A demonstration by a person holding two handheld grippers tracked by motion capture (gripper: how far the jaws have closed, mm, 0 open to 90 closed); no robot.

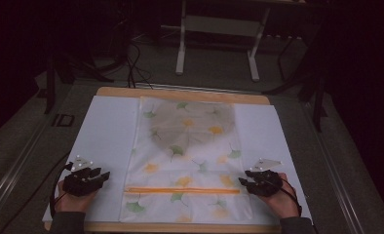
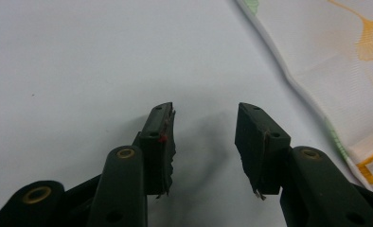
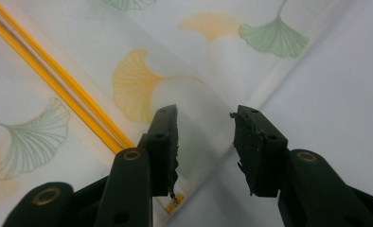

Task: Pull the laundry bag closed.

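Note:
A see-through white bag (image 1: 187,161) printed with green and yellow ginkgo leaves lies flat on a white mat (image 1: 107,131). An orange zip strip (image 1: 180,190) runs across its near end, and a greyish patch shows through its far half. My left gripper (image 1: 105,174) rests on the mat left of the bag, open and empty (image 2: 204,111), with the bag's edge (image 2: 317,104) off to its right. My right gripper (image 1: 242,181) sits at the bag's right edge beside the end of the zip strip (image 3: 57,80). It stands open (image 3: 203,113) just over the bag's border (image 3: 128,56), gripping nothing.
The mat covers a wooden table (image 1: 180,93) whose far edge shows bare. Beyond it, on the dark floor, stand a white table frame (image 1: 217,44) and some cables (image 1: 134,63). Bare mat lies on both sides of the bag.

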